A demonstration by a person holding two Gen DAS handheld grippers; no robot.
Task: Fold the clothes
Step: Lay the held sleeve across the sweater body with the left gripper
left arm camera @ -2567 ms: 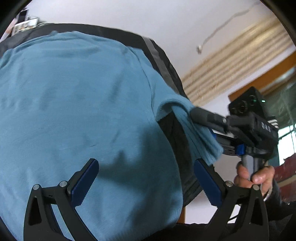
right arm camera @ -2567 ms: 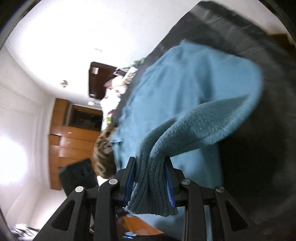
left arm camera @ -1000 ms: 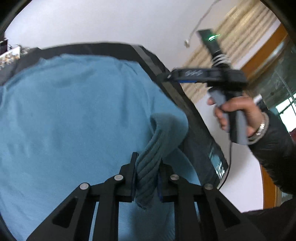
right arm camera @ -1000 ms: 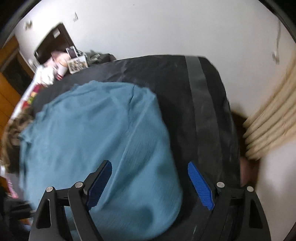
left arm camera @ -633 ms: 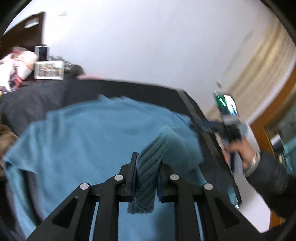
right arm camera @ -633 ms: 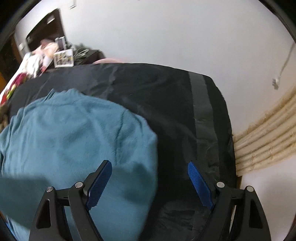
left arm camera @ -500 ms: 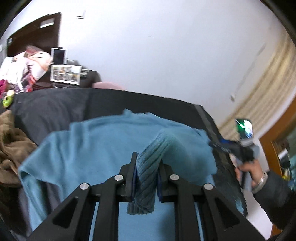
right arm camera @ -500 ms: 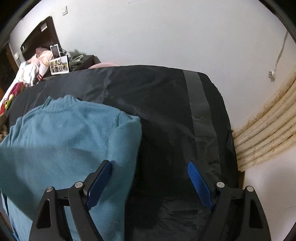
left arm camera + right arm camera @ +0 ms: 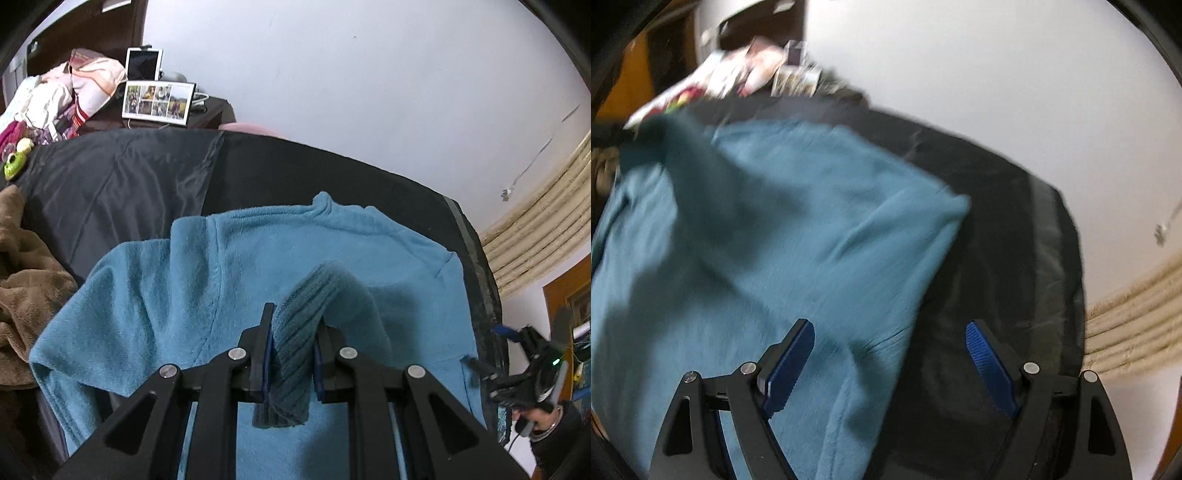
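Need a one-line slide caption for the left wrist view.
Left claw shut on the ribbed cuff of a blue sweater spread on a black bed cover, sleeve lifted over the body.

No legible text, labels, brands or numbers in either view. Photo frame [image 9: 158, 99] on the dark nightstand [image 9: 216, 110] shows a grid of small pictures, no caption readable. Tablet [image 9: 143, 68] behind it has a blank dark screen; right wrist view is too motion-blurred for any lettering.
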